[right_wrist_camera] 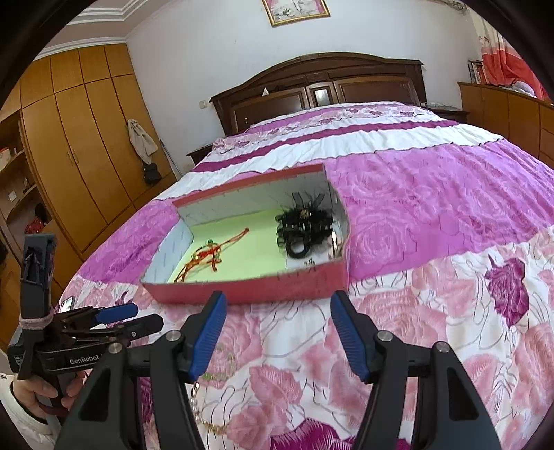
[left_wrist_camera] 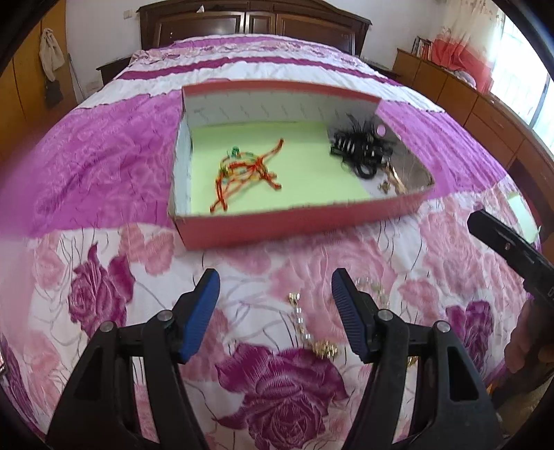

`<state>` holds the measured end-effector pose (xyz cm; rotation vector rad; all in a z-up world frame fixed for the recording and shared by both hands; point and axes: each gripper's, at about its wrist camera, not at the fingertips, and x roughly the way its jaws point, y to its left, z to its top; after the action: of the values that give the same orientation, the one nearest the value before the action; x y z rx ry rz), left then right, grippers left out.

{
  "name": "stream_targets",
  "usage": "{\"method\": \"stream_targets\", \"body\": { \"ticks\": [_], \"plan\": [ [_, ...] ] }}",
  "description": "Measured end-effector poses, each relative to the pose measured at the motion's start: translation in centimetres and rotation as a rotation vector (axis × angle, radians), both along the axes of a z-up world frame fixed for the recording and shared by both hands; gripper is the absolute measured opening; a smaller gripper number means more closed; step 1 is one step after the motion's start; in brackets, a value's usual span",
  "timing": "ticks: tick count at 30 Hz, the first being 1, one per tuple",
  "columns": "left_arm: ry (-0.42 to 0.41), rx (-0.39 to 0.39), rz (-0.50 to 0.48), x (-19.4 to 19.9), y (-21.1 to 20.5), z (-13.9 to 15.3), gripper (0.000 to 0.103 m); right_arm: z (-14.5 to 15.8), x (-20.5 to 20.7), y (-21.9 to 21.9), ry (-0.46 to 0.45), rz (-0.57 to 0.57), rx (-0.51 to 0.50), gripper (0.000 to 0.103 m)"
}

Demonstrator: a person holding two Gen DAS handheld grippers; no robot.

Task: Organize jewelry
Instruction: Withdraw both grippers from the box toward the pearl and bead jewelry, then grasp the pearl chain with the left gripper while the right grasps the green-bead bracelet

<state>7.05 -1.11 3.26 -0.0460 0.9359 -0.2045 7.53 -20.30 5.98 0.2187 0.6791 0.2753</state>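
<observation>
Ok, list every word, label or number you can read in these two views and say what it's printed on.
"GenRobot" – white lettering on the black body of the left gripper, seen in the right wrist view.
A small white label on that handle's left end is too small to read.
The books on the sideboard and the framed picture on the wall are too blurred to read.
Nothing readable on the red box.

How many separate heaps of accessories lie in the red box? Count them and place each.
3. The red-orange cords lie on the green liner at the box's left; the black hair accessories sit at its right; small gold pieces lie beside them, partly hidden.
</observation>
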Motion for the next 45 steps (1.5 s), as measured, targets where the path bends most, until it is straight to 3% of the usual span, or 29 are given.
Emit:
{"method": "stream_targets", "body": {
  "ticks": [4,12,16,26,28,30,31,38,45],
  "plan": [
    [0.017,0.016,-0.018,-0.7,-0.5,-0.9,0.058,-0.7,-0.3,0.1,0.024,0.003,-0.006,0.065],
    [0.047,0.042,-0.062,-1.1,-1.7,-2.5,0.044,-1.4,-0.8,0.1,0.038,0.012,0.002,0.065],
    [0.051,0.088,-0.054,-1.2,-2.2,-3.4,0.042,-1.6,-0.8,0.2,0.042,0.018,0.003,0.065],
    [0.043,0.113,-0.057,-1.2,-2.5,-4.1,0.04,-2.2,-0.6,0.6,0.062,0.036,0.002,0.065],
    [0.035,0.111,-0.069,-1.3,-2.5,-4.0,0.029,-2.2,-0.6,0.8,0.067,0.041,-0.004,0.065],
    [0.03,0.117,-0.066,-1.4,-2.6,-3.9,0.005,-2.4,-0.5,1.0,0.077,0.051,-0.013,0.065],
    [0.03,0.119,-0.065,-1.4,-2.6,-3.9,0.0,-2.4,-0.5,1.2,0.079,0.053,-0.016,0.065],
    [0.014,0.06,-0.081,-1.7,-2.1,-3.1,0.0,-3.0,-0.4,2.2,0.108,0.082,-0.036,0.064],
    [0.004,0.012,-0.08,-1.8,-1.4,-2.1,0.0,-4.4,0.1,4.3,0.172,0.137,-0.066,0.052]
  ]
}}
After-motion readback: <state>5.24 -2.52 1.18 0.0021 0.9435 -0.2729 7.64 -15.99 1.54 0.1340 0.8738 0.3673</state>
